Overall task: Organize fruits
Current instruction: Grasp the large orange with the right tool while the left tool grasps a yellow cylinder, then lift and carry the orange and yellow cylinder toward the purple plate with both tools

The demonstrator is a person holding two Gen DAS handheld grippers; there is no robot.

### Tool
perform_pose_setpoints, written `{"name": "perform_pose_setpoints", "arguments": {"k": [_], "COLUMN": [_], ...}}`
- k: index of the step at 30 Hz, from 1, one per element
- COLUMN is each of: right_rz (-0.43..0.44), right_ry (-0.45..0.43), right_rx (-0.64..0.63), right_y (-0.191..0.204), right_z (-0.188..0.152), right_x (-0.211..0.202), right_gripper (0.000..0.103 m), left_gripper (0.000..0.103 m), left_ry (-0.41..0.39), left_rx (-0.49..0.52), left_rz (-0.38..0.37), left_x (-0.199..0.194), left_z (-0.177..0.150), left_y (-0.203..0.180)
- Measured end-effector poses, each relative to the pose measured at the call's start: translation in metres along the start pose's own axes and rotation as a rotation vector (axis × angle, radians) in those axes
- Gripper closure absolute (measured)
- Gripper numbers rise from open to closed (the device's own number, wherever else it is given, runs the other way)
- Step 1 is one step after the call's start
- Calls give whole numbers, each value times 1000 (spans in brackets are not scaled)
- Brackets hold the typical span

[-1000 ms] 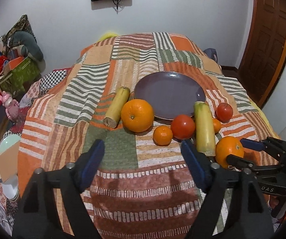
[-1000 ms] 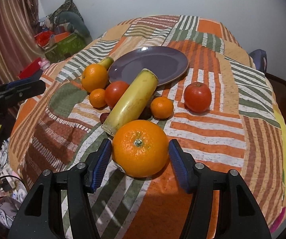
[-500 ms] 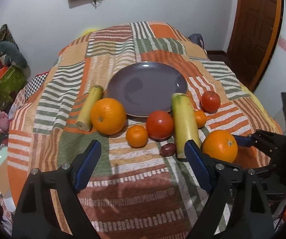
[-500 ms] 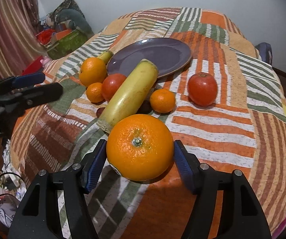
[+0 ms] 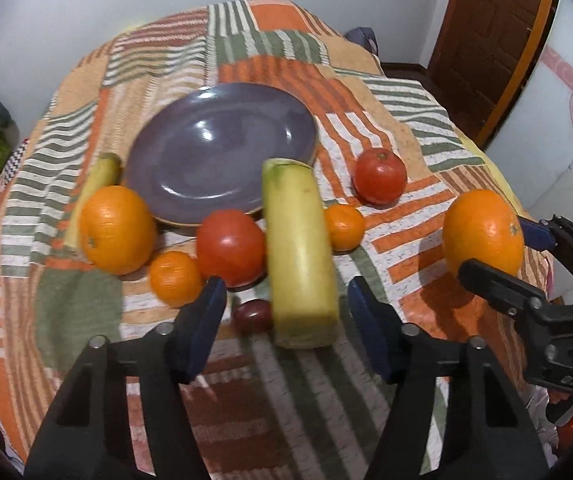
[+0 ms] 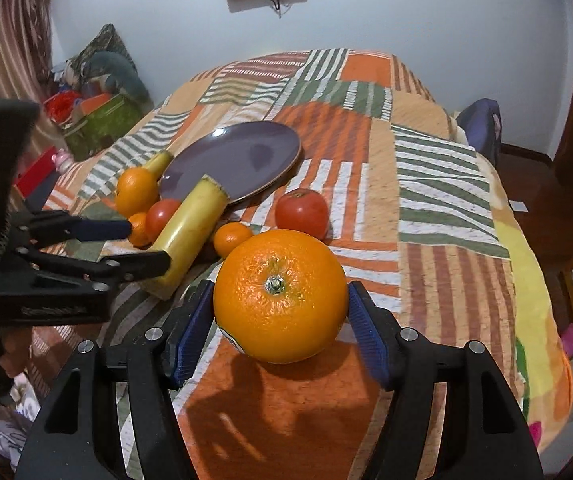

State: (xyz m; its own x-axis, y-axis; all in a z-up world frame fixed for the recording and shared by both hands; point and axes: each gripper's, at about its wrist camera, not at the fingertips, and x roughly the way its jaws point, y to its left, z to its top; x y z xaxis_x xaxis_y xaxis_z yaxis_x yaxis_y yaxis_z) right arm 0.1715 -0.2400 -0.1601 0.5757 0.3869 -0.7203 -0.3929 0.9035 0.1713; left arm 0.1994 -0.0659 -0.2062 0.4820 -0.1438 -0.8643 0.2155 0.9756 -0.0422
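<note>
My right gripper (image 6: 280,328) is shut on a large orange (image 6: 280,296), its blue pads pressing both sides just over the patchwork blanket (image 6: 438,184). In the left wrist view that orange (image 5: 482,232) sits at the right in the right gripper (image 5: 494,252). My left gripper (image 5: 286,320) points down at the near end of a thick yellow-green banana piece (image 5: 298,248). Its jaws are closing around that end and a small dark red fruit (image 5: 252,316), with gaps still showing. The purple plate (image 5: 214,152) lies behind and holds nothing.
Around the plate lie a second orange (image 5: 116,228), two mandarins (image 5: 176,278) (image 5: 344,226), two tomatoes (image 5: 230,246) (image 5: 380,176) and another banana piece (image 5: 102,172). Boxes and cushions (image 6: 102,120) crowd the floor to the left. A wooden door (image 5: 494,40) stands at the right.
The left gripper came forward and down to the banana piece's near end, and its jaws narrowed. The right gripper's pads closed onto the large orange and carried it away from the banana.
</note>
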Motion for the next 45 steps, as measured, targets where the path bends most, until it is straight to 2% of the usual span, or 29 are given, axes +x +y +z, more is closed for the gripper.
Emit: {"name": "perform_pose_setpoints", "arguments": {"k": [2, 4, 15, 16, 21, 27, 35, 39, 45], "right_rz": [7, 15, 45, 46, 47, 46, 48, 43, 38], "right_ry": [-4, -4, 21, 24, 25, 25, 39, 40, 48], "right_rx": [5, 8, 20, 24, 37, 34, 41, 42, 43], "right_y": [-1, -2, -5, -6, -8, -7, -4, -3, -1], "right_z": [-1, -1, -1, -2, -3, -3, -5, -5, -5], "right_x": [0, 1, 14, 14, 13, 12, 14, 12, 12], "right_gripper": [40, 40, 40, 40, 40, 40, 40, 40, 40], "left_gripper": [47, 61, 61, 64, 64, 64, 64, 64, 63], "left_ry": [15, 34, 48, 44, 47, 64, 140, 140, 116], "left_rx": [-10, -15, -28, -26, -24, 31, 59, 14, 27], "left_rz": [-16, -29, -13, -2, -24, -29, -11, -43, -33], "left_x": [7, 12, 24, 24, 15, -13, -26, -25, -18], "left_z": [2, 4, 10, 10, 3, -22, -59, -56, -45], "left_y": [-1, -3, -6, -7, -2, 2, 11, 20, 14]}}
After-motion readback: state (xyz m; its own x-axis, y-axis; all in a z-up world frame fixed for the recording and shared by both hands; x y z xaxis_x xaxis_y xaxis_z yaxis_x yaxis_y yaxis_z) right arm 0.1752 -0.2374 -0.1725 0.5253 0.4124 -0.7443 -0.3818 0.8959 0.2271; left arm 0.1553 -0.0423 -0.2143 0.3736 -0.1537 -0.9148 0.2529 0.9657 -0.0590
